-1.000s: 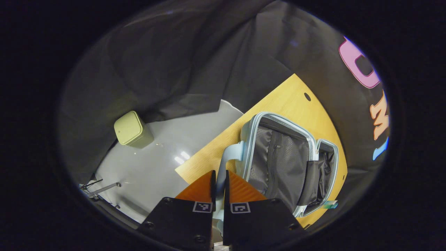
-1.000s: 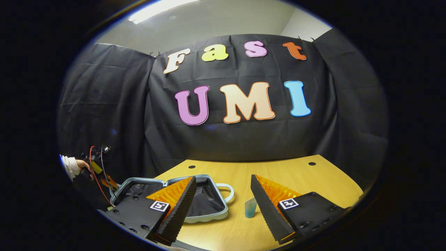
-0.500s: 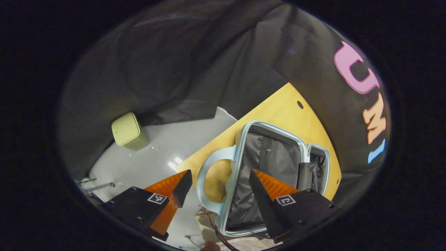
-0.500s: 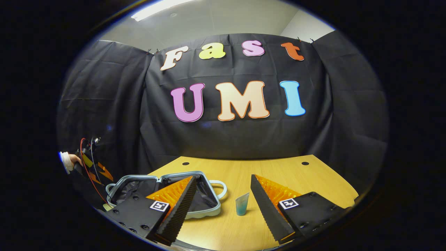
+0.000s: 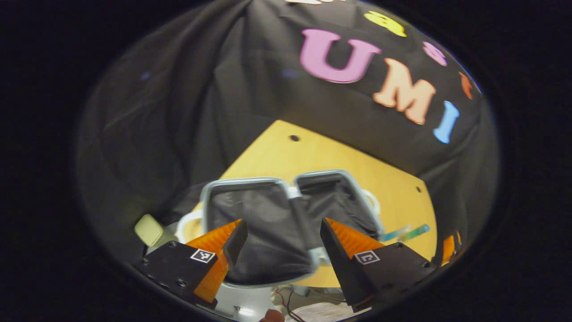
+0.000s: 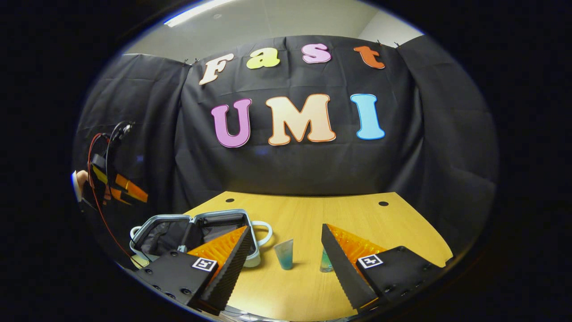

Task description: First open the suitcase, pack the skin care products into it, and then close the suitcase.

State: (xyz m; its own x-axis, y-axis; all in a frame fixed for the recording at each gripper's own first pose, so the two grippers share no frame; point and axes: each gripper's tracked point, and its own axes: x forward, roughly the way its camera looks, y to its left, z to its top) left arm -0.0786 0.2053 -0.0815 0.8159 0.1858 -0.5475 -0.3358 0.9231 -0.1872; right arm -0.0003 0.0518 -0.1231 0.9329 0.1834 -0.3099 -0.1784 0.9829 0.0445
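Released - no longer pinched on the pale handle as a second ago. Left hand-held gripper (image 5: pixel 281 239) spread wide now, nothing between the fingers, lifted off and swung round to look across the suitcase (image 5: pixel 243 182) toward the booth wall instead of down over the floor. From the right gripper view, raised well above the case's left end, gripped by a hand (image 6: pixel 79 182) at the picture's edge.

Suitcase (image 6: pixel 149 225) lying fully open on the left part of the wooden surface (image 6: pixel 313 210), both dark-lined halves flat and side by side, handle loop toward the middle. Nothing visible inside either half. So, by the look of it: opening step done, packing not yet begun.

Right hand-held gripper (image 6: pixel 284 230) wide too, holding nothing, low over the near edge of the surface. Drawn back a little compared with a second ago, enough to bring a second product into sight: one bluish tube (image 6: pixel 284 254) standing upright just right of the suitcase, plus a greenish bottle (image 6: pixel 325 263) near it, partly hidden behind the right finger. Both apart from the case and from each other, neither touched.

Likely next - closing on the nearer tube and carrying it the short way left into an open half. Risk, as a judgement: narrow upright tube, easy to tip with a finger on approach.
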